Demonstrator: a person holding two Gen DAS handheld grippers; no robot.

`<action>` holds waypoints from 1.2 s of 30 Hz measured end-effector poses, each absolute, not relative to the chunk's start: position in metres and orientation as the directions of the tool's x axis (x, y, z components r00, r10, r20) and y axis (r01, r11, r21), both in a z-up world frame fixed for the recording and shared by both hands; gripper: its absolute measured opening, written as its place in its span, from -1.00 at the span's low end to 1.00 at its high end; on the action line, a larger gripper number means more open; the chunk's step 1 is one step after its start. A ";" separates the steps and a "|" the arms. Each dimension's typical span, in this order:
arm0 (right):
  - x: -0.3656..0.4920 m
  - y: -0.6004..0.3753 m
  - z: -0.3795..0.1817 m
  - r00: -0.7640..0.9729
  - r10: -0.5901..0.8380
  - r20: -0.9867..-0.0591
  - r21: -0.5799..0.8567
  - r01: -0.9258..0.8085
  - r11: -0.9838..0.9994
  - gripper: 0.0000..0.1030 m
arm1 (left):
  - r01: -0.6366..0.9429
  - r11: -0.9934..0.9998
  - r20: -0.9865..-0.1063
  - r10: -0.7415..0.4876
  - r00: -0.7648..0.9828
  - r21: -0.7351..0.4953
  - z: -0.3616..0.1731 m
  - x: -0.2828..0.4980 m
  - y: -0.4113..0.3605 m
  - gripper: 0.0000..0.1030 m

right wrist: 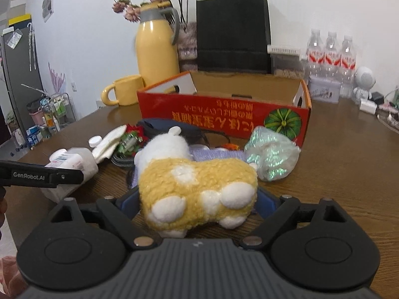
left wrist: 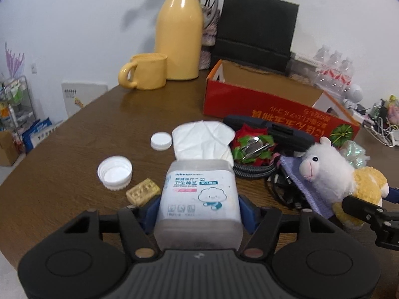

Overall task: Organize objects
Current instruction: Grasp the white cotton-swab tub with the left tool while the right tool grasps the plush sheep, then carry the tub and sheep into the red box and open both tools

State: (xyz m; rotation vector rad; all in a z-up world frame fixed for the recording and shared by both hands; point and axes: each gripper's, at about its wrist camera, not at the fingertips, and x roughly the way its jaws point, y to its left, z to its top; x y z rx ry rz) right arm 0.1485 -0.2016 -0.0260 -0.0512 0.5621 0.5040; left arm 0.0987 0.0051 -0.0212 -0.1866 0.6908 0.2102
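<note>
**Cotton-bud box and plush alpaca between the jaws**

The left gripper (left wrist: 199,206) has a translucent cotton-bud box (left wrist: 198,195) between its blue pads; the pads press both its sides, so it is gripped. Its label reads "COTTON BUDS" under Chinese characters, with a cloud cartoon. The gripper points forward and downward over the brown tabletop (left wrist: 74,149).

The right gripper (right wrist: 199,199) brackets a yellow-and-white plush alpaca (right wrist: 197,186) lying on its side, feet toward the camera. Whether the pads press the fleece cannot be told. In the right view the left gripper's side arm reads "GenRobot.AI".

Near the tabletop's middle lie two white caps (left wrist: 114,173), a gold blister pack (left wrist: 142,191) and a white tissue (left wrist: 202,142). Toward the far edge stands an open red carton (right wrist: 224,114), its Japanese print upside down beside a pumpkin picture. Behind it are a yellow mug (left wrist: 147,74), a yellow thermos jug (left wrist: 179,35) and a black paper bag (right wrist: 232,32).
</note>
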 end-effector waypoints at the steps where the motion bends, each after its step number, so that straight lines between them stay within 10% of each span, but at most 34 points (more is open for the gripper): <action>1: 0.146 -0.201 -0.023 0.736 0.443 -0.512 0.082 -0.471 0.878 0.76 | -0.244 0.964 -0.641 0.123 0.757 -0.104 -0.019 0.097 0.005 0.23; 20: 0.185 -0.194 0.038 0.866 0.371 -0.336 0.043 -0.379 0.924 0.76 | -0.087 0.990 -0.364 0.041 0.930 -0.111 0.072 0.176 -0.016 0.23; 36: 0.343 -0.178 0.019 0.880 0.259 -0.399 0.058 -0.258 0.965 0.76 | -0.147 0.983 -0.422 0.087 0.903 -0.111 0.053 0.344 -0.018 0.23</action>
